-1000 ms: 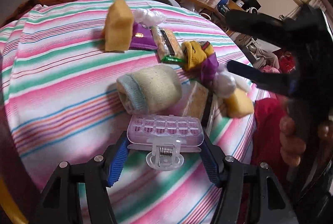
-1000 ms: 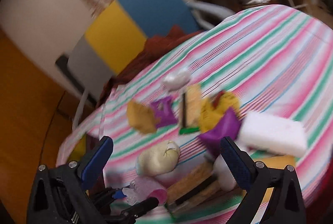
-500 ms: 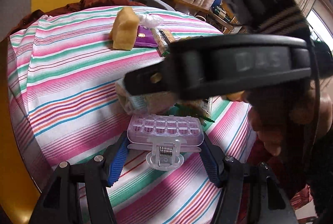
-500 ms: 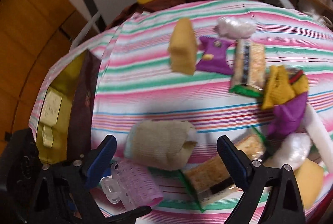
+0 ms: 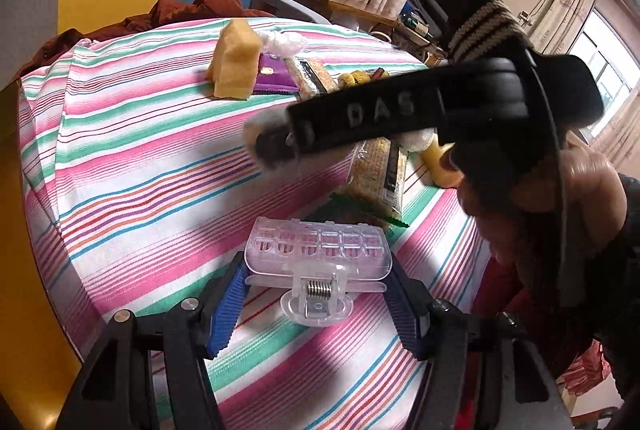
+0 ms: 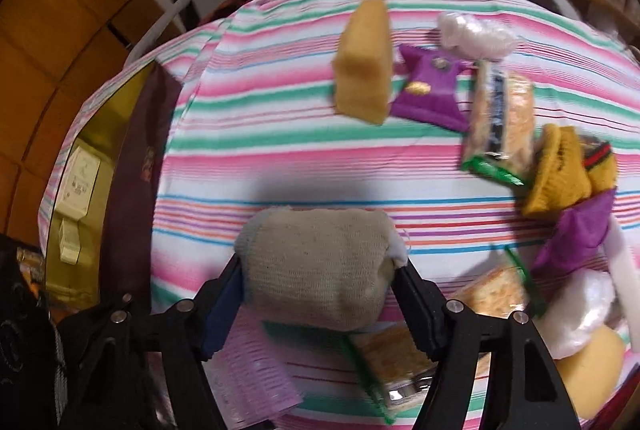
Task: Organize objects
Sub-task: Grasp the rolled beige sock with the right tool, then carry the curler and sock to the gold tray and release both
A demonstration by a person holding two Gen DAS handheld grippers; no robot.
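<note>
A clear pink hair clip (image 5: 318, 254) sits crosswise between the blue pads of my left gripper (image 5: 316, 300), which is shut on it just above the striped tablecloth (image 5: 140, 158). The same clip (image 6: 252, 378) shows blurred at the lower left of the right wrist view. A rolled beige sock (image 6: 316, 266) lies on the cloth between the fingers of my right gripper (image 6: 320, 280). Its jaws are closing, and both pads touch the roll's sides. In the left wrist view the right gripper's black body (image 5: 400, 110) crosses the picture and hides most of the roll.
Farther back lie a yellow sponge (image 6: 362, 70), a purple packet (image 6: 430, 90), a white plastic bag (image 6: 476, 34) and a cracker pack (image 6: 500, 118). To the right are a yellow glove (image 6: 560, 170), another cracker pack (image 6: 492, 294) and white wads. The table edge drops at left.
My right gripper swung down over the beige roll and its wide jaws narrowed onto its sides. The left gripper kept the clip and barely shifted.
</note>
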